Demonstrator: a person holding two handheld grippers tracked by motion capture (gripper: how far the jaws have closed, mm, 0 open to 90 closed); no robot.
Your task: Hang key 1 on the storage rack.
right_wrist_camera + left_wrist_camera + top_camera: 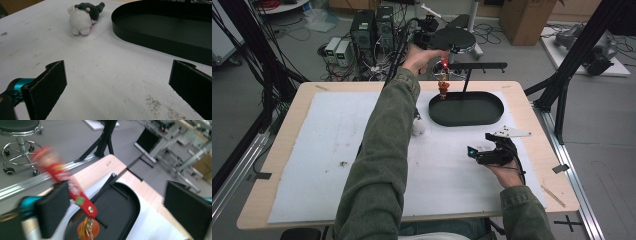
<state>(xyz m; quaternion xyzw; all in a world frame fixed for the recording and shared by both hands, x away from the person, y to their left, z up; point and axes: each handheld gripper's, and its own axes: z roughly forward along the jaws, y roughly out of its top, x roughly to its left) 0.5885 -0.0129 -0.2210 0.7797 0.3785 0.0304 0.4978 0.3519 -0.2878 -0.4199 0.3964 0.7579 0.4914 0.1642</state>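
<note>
Plush toy (418, 126), white and dark green, is seen lying on the white mat (327, 150), near the black oval tray (492, 117). Red keychain strap (75, 192) w/ orange charm (87, 230) is seen against the left gripper's (443, 67) left pad over the tray's far end; jaws spread wide, not clamped. Right gripper (482, 152) is held low over the mat at the right, jaws released, nothing between.

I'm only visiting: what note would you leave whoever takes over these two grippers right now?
Left gripper: jaws open, raised over the black tray; red keychain dangles beside one jaw, ungripped.
Right gripper: jaws open, empty, low over the mat.
Plush toy: on the mat beside the tray.
Done: keychain brought to the rack.
To do: confirm it hangs there (too blurred to tell); plush toy untouched.
</note>
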